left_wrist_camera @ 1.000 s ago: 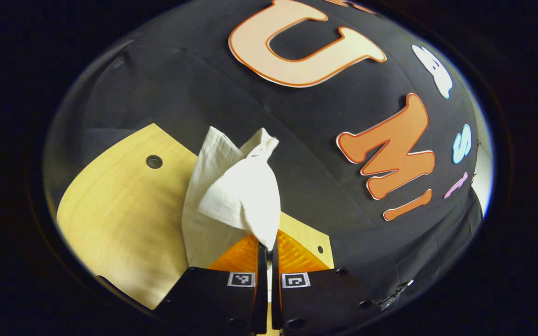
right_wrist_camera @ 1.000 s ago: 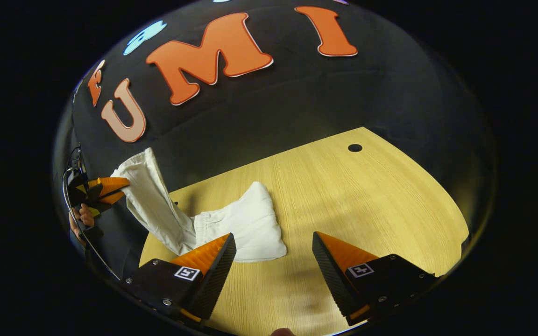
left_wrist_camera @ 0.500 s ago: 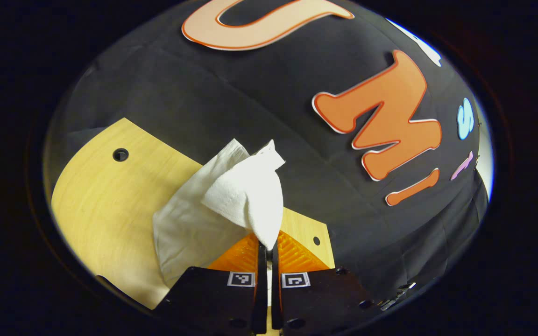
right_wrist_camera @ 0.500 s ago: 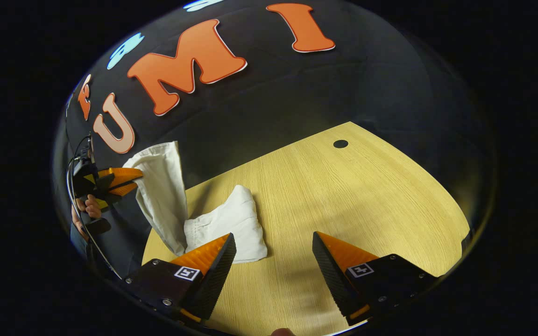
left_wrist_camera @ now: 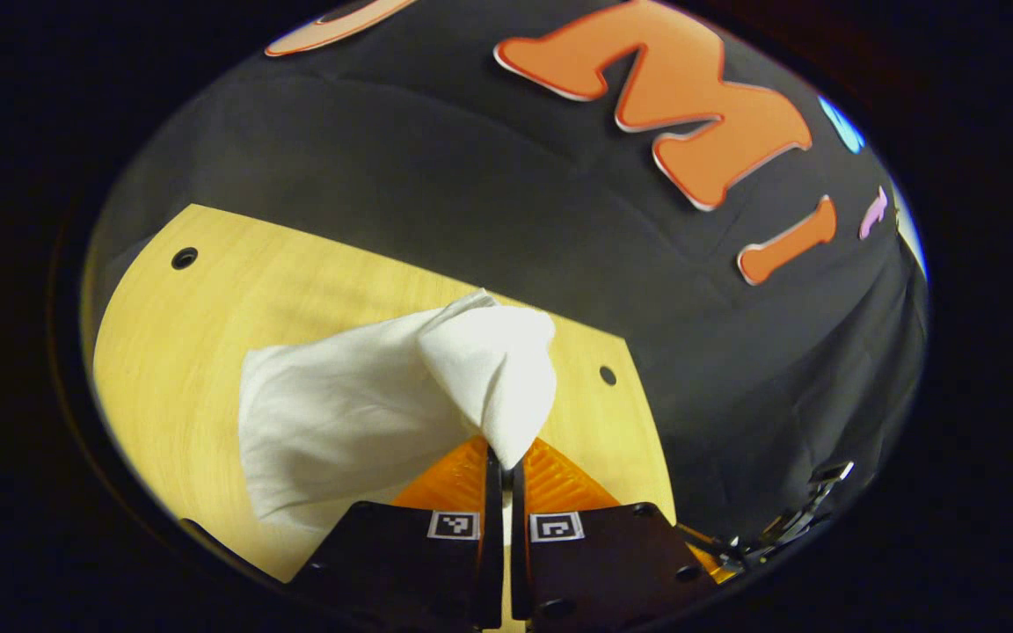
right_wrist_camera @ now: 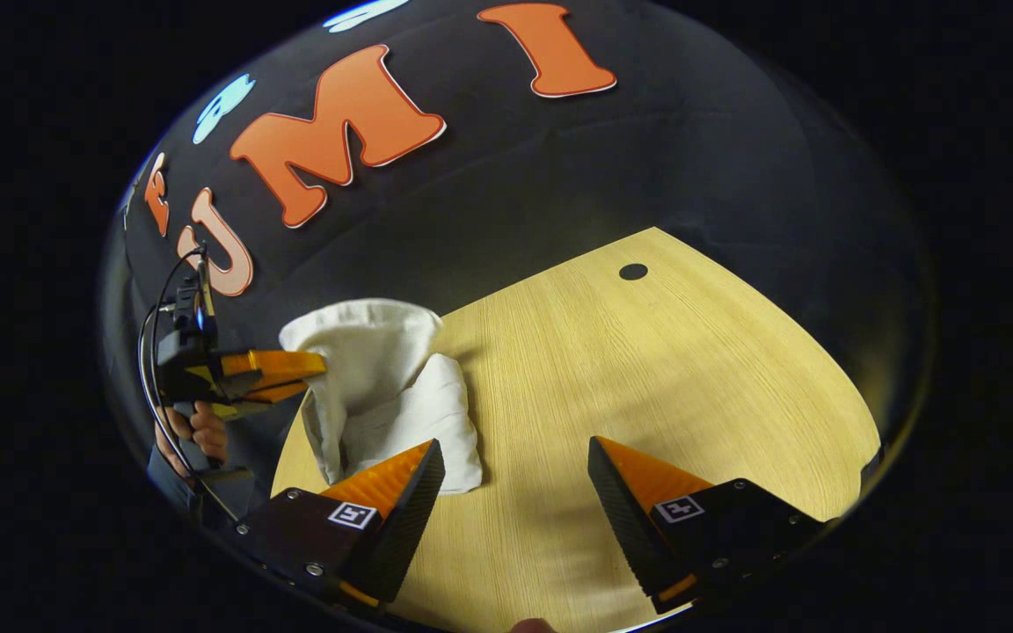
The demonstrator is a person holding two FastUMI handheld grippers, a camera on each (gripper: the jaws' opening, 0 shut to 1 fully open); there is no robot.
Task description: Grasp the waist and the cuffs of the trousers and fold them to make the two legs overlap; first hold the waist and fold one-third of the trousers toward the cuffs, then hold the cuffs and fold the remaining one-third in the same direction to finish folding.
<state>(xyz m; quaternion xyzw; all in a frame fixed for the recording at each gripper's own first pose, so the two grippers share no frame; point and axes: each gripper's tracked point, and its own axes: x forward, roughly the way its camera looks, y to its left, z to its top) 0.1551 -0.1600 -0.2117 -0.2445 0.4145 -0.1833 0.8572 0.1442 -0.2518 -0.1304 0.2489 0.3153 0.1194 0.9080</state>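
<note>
While my left gripper [left_wrist_camera: 503, 462] stays clamped on a bunched end of the white trousers [left_wrist_camera: 357, 413], I note that the cloth it carries has come down and across within the last second: a second ago that end hung high against the dark wall, off the edge of the table [left_wrist_camera: 207, 316], whereas now it arches low over the tabletop and over the rest of the garment. In the right gripper view the same change is plain: the raised length of trousers [right_wrist_camera: 379, 387], earlier stretched steeply up to my left gripper [right_wrist_camera: 317, 371], now curls in a short hump directly above the part lying flat on the table [right_wrist_camera: 647, 369]. Both left fingers are pressed together on the fabric, which fans out from between them. My right gripper [right_wrist_camera: 515, 479] stands wide open, holds nothing, and hovers above bare wood just beside the near edge of the pile; it has barely shifted. The hand [right_wrist_camera: 199, 431] holding the left tool is visible at the far left of that view. I cannot tell with certainty whether the held end is the cuffs or the waist, as the cloth is too bunched. My judgement is that a fold is in mid-travel, the lifted portion being laid over the resting portion. What remains, as I read it, is to lower the held end flat onto the stack and release. Risk noted: the draped layer looks slack and rumpled, so it may land uneven.
</note>
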